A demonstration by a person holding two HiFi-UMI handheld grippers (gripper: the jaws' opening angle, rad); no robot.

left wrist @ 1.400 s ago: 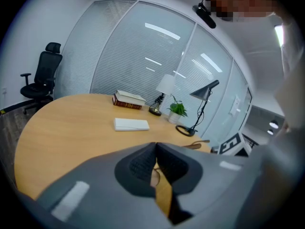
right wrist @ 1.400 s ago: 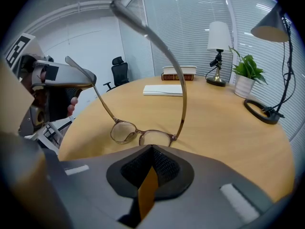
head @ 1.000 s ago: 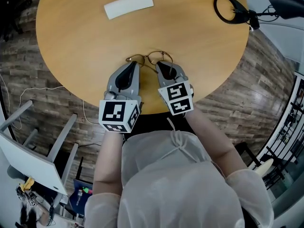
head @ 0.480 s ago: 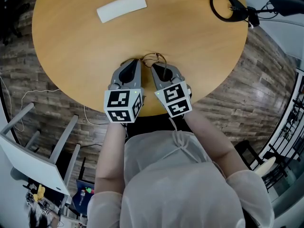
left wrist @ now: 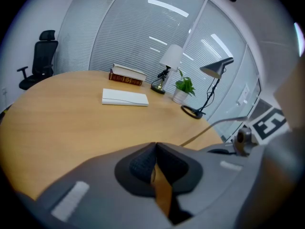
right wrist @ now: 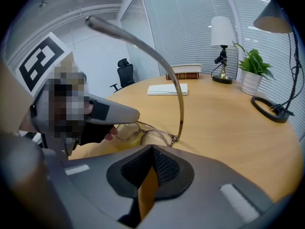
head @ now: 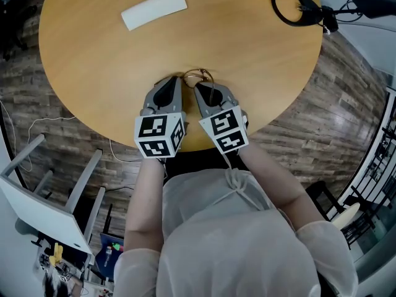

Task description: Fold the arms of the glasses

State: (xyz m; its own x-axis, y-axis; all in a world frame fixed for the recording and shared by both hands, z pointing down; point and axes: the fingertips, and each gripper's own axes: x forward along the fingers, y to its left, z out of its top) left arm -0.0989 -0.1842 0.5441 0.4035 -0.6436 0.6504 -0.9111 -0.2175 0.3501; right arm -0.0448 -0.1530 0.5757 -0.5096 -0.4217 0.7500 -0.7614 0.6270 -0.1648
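Centrally, glasses (head: 199,76) resting on the round wooden table (head: 93,73), close to its near edge, thin gold-toned frame low on the wood. One arm (right wrist: 180,99) unfolded, rising from its hinge and curving up and back over the right gripper view's camera.

Just left of the glasses, left gripper (head: 176,80), tip at the frame's left end, touching or merely beside it, impossible to tell. Pads pressed together; only a thin bright line in the slit between them, too fine to name.

Just on the near right of the glasses, right gripper (head: 197,86), tip a little short of the raised arm's hinge. Pads closed on each other, with only table colour showing through the gap below them.

Nearer than the glasses, behind each gripper, a cube with square markers (head: 159,135), then bare forearms and a white garment (head: 229,240) over the table's rim.

Beyond the glasses and to the left, a flat white rectangular case (head: 154,8), well apart. Farther beyond, at the table's far side, stacked books (left wrist: 127,74), a white-shaded lamp (left wrist: 171,57), a small potted plant (left wrist: 183,86) and, to the right of those, a black desk lamp (left wrist: 215,67) with a ring-shaped base. Far left of the glasses and off the table, a black office chair (left wrist: 42,56) before slatted blinds.
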